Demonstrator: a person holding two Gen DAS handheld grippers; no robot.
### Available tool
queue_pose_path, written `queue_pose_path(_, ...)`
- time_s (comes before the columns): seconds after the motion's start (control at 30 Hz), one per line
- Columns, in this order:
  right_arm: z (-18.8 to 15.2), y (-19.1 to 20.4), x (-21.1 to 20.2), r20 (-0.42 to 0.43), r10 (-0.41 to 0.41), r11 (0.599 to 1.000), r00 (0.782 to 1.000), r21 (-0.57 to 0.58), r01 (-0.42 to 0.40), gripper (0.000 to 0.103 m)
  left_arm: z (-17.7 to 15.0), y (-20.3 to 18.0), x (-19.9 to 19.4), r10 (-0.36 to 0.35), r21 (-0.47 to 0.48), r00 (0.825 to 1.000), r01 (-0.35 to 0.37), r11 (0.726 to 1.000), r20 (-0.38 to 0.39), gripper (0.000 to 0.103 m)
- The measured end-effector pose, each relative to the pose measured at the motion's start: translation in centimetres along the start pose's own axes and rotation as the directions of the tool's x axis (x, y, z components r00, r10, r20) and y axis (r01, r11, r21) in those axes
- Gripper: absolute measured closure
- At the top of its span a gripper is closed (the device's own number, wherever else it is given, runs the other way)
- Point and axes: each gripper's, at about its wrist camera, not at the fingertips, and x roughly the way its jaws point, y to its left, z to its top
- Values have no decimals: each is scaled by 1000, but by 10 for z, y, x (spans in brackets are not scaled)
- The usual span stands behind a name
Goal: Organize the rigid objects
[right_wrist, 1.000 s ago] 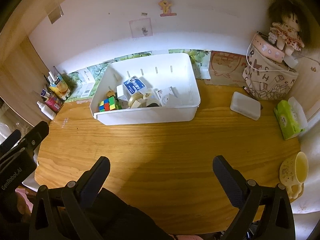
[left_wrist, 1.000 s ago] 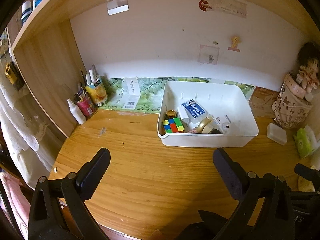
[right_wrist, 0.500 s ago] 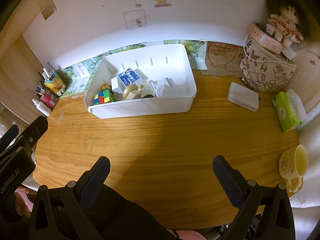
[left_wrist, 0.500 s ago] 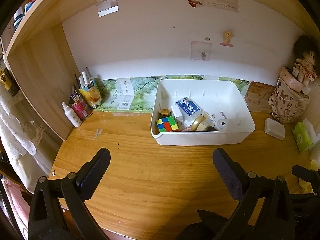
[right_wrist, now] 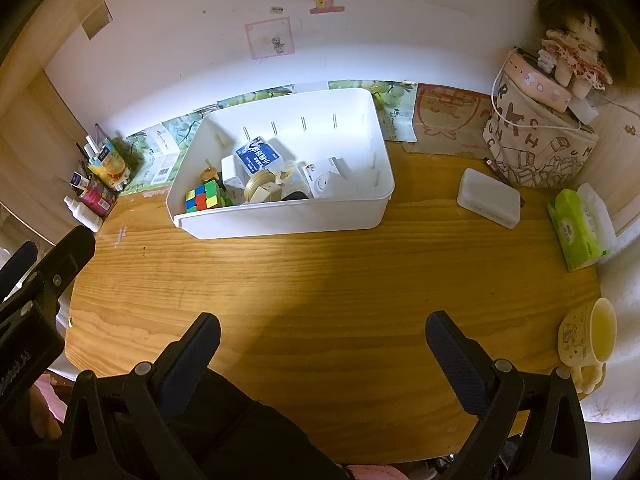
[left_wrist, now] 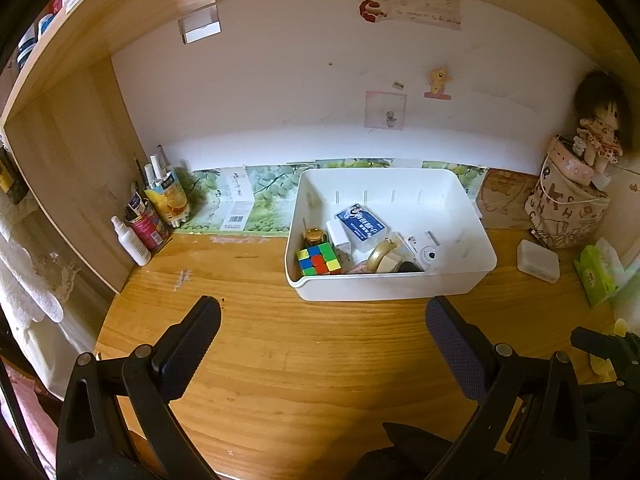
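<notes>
A wooden worktop [right_wrist: 340,280] is stretching out ahead of the tool. Far ahead to the right, a doll [right_wrist: 576,52] is sitting on a patterned fabric bag [right_wrist: 536,140]. A green tissue pack [right_wrist: 576,228] and a cream mug [right_wrist: 588,336] are lying off to the right. Bottles and tubes [left_wrist: 152,216] are standing far ahead to the left.

Desk [right_wrist: 320,280] grained wood, satin sheen; bin [right_wrist: 288,216] smooth white plastic; tongs pads [left_wrist: 452,340] textured matt.

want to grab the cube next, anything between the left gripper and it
Only the bin's near wall. The cube sits just behind it, so the open left gripper must go over the rim. The desk between is bare.
</notes>
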Motion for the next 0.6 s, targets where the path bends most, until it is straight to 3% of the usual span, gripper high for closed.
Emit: queue_pose_path(0.6,6,-2,8,-17,18,999,1000,-28,-19,0,2,-2,2,-14,0,1000,14,1000,-4,1)
